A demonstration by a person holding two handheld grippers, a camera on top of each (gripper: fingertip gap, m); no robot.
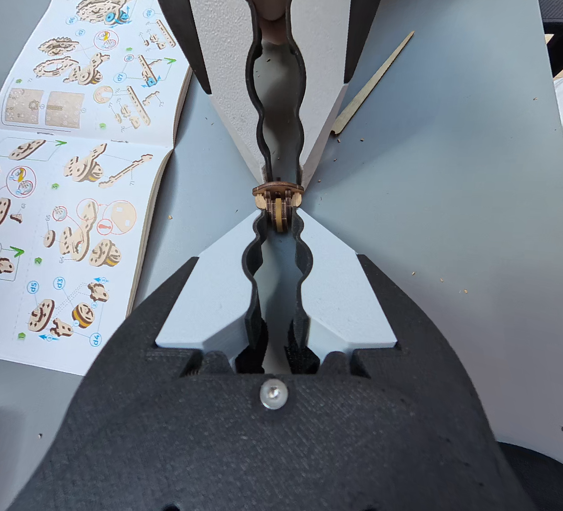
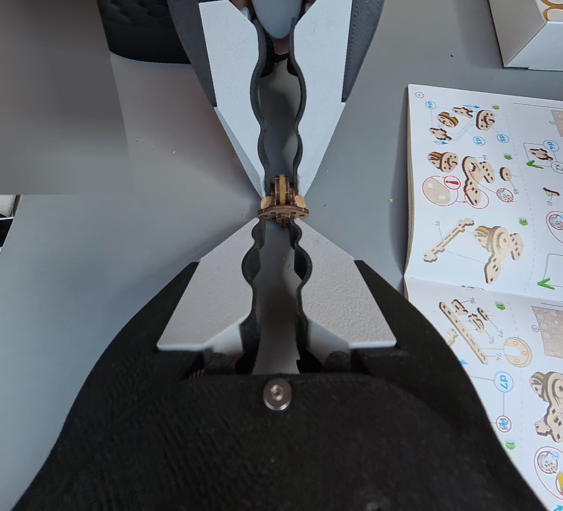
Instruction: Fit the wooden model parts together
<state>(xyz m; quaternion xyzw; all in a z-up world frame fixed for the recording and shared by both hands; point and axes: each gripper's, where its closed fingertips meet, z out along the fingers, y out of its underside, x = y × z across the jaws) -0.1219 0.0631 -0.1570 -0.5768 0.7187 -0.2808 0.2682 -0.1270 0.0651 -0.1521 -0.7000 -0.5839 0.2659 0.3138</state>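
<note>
The two grippers face each other tip to tip over the grey table [image 1: 441, 191]. My left gripper [image 1: 277, 220] is shut on a small stack of wooden discs with a yellow band [image 1: 277, 216]. That stack sits against a flat brown wooden plate [image 1: 277, 187], edge-on. My right gripper [image 1: 282, 178] comes in from the top of the left wrist view, jaws narrow, holding the plate from behind. In the right wrist view my right gripper [image 2: 278, 223] grips the plate [image 2: 283, 211] at its small tab. The disc stack [image 2: 281, 191] sits beyond it, between the left gripper's fingers [image 2: 297, 161].
An open instruction booklet [image 1: 85, 161] lies on the table beside the grippers and also shows in the right wrist view [image 2: 487, 237]. A thin wooden stick [image 1: 374, 85] lies beyond. A white patterned box [image 2: 524, 3] stands at the far corner. Wood crumbs dot the table. The tips of both grippers are at nearly the same place.
</note>
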